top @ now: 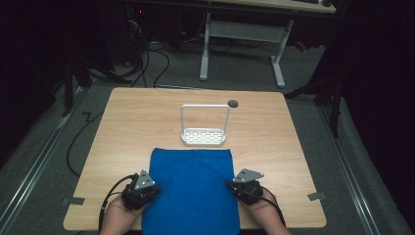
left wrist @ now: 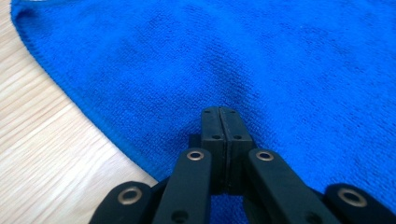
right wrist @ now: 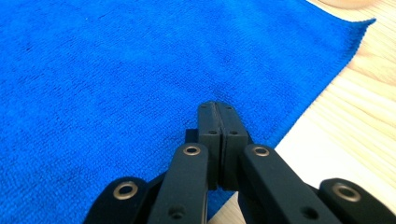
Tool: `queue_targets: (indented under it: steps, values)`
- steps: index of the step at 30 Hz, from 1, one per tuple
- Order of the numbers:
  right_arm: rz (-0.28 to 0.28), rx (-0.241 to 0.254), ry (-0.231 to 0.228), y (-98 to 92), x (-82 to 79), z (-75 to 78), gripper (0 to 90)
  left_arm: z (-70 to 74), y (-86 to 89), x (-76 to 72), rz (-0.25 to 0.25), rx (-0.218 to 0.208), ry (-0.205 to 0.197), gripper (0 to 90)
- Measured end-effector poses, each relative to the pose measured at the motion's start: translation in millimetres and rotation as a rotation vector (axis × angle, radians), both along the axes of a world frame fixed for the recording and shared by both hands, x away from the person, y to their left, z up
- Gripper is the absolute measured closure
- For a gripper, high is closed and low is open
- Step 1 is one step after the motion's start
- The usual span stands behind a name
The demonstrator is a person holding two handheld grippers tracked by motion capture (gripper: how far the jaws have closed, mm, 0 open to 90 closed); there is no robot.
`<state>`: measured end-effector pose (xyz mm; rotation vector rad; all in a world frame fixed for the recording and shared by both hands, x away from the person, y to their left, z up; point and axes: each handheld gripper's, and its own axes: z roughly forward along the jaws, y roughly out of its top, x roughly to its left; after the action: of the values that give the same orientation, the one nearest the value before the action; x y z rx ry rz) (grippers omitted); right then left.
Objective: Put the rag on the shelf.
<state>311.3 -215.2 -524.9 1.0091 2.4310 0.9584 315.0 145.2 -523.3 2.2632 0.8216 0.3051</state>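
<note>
Cloth (top: 193, 188) flat, lower centre of frame, below the rack (top: 204, 128). My left gripper (top: 155, 188) and right gripper (top: 229, 184) sit at its side edges, jaws closed, nothing visibly pinched. Approach step, I judge; next: open, then nip each edge.

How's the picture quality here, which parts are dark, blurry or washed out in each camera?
High view: soft overall; the room around the wooden table is nearly black, and the blue towel is evenly lit. Left gripper view: towel weave is sharp, the near linkage of the left claw blurs. Right gripper view: the table glares pale beside the right claw.
</note>
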Motion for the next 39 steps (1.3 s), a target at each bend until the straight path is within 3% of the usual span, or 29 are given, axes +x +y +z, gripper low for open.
queue_targets:
  steps: [13, 20, 22, 26, 28, 33, 39]
  values:
    - [-0.067, 0.008, 0.006, -36.2, -10.2, 0.7, 90.0, -2.6, -27.4, -4.6, -0.065, -0.025, -0.022, 87.7]
    - [-0.069, -0.007, -0.004, -33.1, -10.9, 0.9, 89.5, -1.6, -26.5, -4.9, -0.056, -0.029, -0.029, 82.3]
    - [-0.06, 0.008, -0.017, -33.5, -11.3, 2.1, 88.4, -0.2, -23.5, -4.9, -0.038, -0.053, -0.052, 78.9]
    - [-0.079, 0.07, -0.053, -37.4, -10.6, 8.1, 83.7, 2.1, -11.4, -0.4, 0.052, -0.126, -0.097, 73.5]
    - [-0.085, 0.073, -0.057, -38.0, -10.3, 8.3, 81.8, 1.3, -9.2, 1.3, 0.071, -0.132, -0.101, 70.5]
    - [-0.115, 0.1, -0.071, -46.1, -5.3, 8.1, 75.2, -4.6, -0.2, 17.7, 0.18, -0.165, -0.091, 63.8]
    - [-0.124, 0.136, -0.087, -52.9, -2.4, 10.1, 73.2, -7.0, -0.8, 32.2, 0.231, -0.154, -0.079, 61.2]
